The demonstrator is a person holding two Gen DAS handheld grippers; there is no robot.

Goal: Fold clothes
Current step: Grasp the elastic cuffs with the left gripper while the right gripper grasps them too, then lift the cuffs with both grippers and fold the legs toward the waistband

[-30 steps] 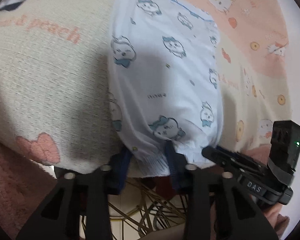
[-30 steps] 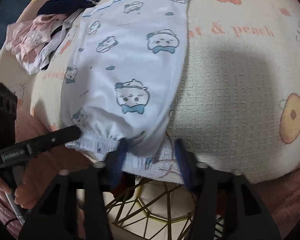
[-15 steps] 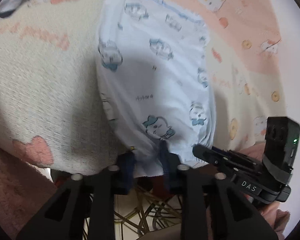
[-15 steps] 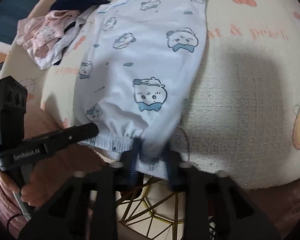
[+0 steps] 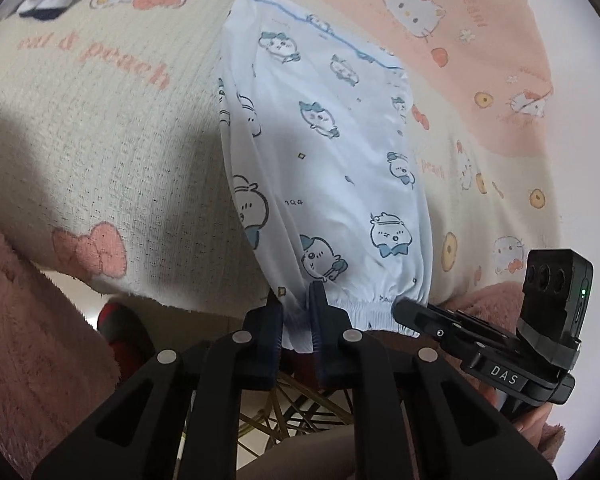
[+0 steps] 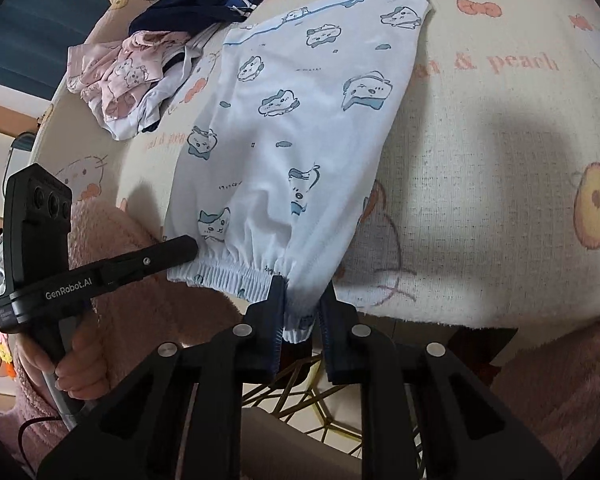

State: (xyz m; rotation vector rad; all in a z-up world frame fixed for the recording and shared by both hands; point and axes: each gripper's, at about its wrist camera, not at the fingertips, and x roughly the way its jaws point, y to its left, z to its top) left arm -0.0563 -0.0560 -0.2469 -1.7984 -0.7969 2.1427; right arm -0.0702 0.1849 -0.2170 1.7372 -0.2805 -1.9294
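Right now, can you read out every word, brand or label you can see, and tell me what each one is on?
"DAS": on the right hand-held gripper.
"GenRobot.AI": on the left hand-held gripper.
"& peach": pink print on the blanket; the word before it is unclear.
Small marks on the white garment: too small to read.

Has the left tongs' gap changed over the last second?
Yes. The left tongs have just been closing: the fingers, earlier spread either side of the white printed shorts' elastic hem at the blanket's edge, now pinch it.
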